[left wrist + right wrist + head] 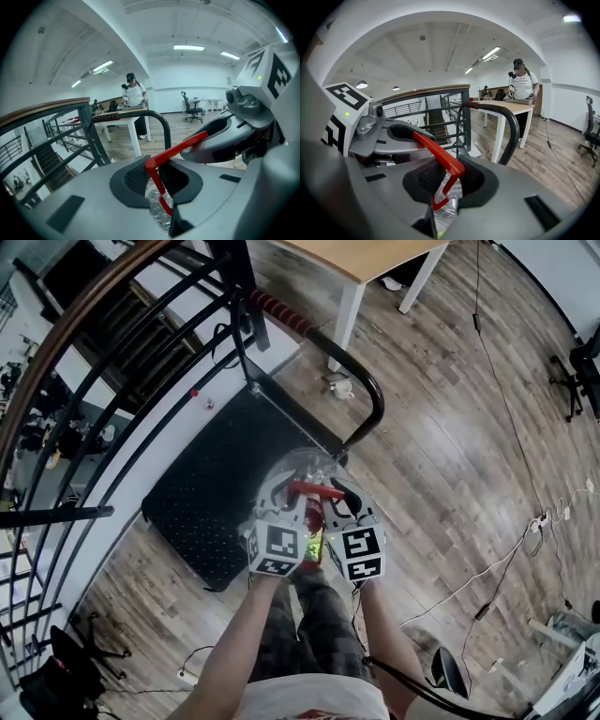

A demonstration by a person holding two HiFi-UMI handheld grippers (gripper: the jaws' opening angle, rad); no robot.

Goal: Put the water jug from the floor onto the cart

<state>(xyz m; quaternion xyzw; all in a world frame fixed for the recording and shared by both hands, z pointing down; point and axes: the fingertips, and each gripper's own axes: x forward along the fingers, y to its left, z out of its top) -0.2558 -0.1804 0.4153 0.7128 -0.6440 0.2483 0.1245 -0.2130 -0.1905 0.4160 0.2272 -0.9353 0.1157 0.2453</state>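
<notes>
A clear plastic water jug (302,468) with a red carry handle (315,490) hangs over the near right edge of the black cart platform (211,484). My left gripper (292,493) and right gripper (336,495) sit side by side, each shut on one end of that handle. In the left gripper view the red handle (157,174) runs between the jaws of my left gripper (157,182), with crinkled clear plastic (157,208) below. The right gripper view shows the handle (444,164) clamped in my right gripper (445,182). Most of the jug's body is hidden under the grippers.
The cart's push bar (367,388), black with a red-striped grip (281,315), rises just beyond the jug. A stair railing (103,362) runs along the left. A white-legged table (361,277) stands behind. Cables (506,559) lie on the wood floor at right. A person (521,84) stands far off.
</notes>
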